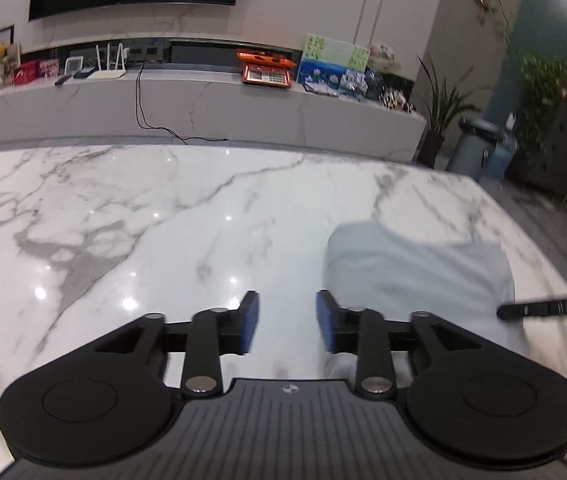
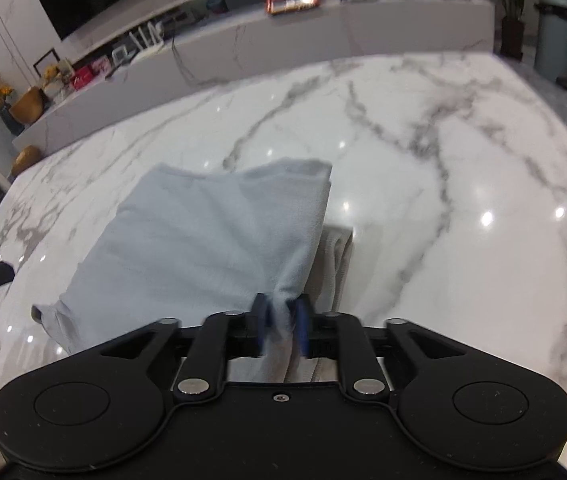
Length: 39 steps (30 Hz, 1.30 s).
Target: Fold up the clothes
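A pale blue-grey garment (image 2: 211,232) lies partly folded on the white marble table (image 2: 443,200). My right gripper (image 2: 282,322) is shut on the garment's near right corner, with cloth pinched between the blue pads and lifted a little. A lower layer shows beside it at the right. In the left wrist view the same garment (image 1: 415,276) lies to the right of my left gripper (image 1: 287,322), which is open and empty above the bare table. The tip of the right gripper's finger (image 1: 543,308) shows over the garment's right edge.
Beyond the table's far edge stands a long marble TV console (image 1: 203,100) with a router, boxes and an orange toy. A potted plant (image 1: 439,120) and a grey bin (image 1: 471,144) stand at the right. The table (image 1: 123,220) stretches left of the garment.
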Each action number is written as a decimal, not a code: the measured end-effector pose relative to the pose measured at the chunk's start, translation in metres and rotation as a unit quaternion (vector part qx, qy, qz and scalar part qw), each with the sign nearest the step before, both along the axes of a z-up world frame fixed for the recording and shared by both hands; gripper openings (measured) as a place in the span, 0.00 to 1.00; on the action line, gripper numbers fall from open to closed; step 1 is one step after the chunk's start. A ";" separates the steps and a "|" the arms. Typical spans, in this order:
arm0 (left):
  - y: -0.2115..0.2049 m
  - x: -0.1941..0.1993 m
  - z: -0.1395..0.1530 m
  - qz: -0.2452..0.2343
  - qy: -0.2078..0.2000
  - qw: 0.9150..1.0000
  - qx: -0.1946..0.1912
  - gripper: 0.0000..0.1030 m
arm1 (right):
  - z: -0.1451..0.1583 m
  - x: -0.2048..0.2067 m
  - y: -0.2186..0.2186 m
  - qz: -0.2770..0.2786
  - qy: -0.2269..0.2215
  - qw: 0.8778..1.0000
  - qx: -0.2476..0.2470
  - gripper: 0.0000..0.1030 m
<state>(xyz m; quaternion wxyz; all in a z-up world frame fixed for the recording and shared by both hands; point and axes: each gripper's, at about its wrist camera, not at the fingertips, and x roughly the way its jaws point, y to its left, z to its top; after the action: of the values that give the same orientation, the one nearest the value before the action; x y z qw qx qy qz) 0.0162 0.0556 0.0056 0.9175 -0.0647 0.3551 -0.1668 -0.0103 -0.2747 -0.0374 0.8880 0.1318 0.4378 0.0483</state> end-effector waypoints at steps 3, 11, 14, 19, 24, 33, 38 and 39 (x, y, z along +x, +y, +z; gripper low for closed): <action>-0.009 0.012 -0.010 -0.003 0.012 1.000 -0.010 0.48 | 0.005 -0.006 -0.007 -0.033 -0.031 0.999 -0.010 0.59; -0.031 0.028 -0.051 -0.029 0.073 0.997 -0.018 0.49 | -0.027 0.002 -0.015 -0.050 0.017 0.998 0.029 0.59; -0.033 0.029 -0.055 -0.032 0.077 0.996 -0.022 0.53 | -0.031 0.001 -0.013 -0.052 0.016 0.998 0.031 0.59; -0.030 0.028 -0.055 -0.028 0.073 0.996 -0.035 0.53 | -0.034 -0.004 -0.016 -0.072 0.012 0.996 0.058 0.59; -0.019 0.026 -0.050 -0.027 0.068 0.994 -0.077 0.53 | -0.028 -0.011 -0.017 -0.081 -0.004 0.994 0.073 0.59; -0.037 0.032 -0.063 -0.039 0.093 0.994 -0.051 0.53 | -0.033 -0.009 0.000 -0.054 -0.015 0.997 0.047 0.62; -0.045 0.029 -0.064 -0.049 0.074 0.995 -0.033 0.53 | -0.034 -0.005 0.015 -0.030 -0.024 0.999 0.006 0.62; -0.047 0.029 -0.064 -0.053 0.073 0.995 -0.030 0.52 | -0.034 -0.004 0.016 -0.028 -0.025 0.999 0.003 0.61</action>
<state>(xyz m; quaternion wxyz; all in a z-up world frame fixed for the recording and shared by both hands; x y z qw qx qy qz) 0.0448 0.0087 -0.0587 0.8768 -0.0854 0.4190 -0.2201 -0.0140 -0.2583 -0.0712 0.8991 0.1452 0.4119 0.0280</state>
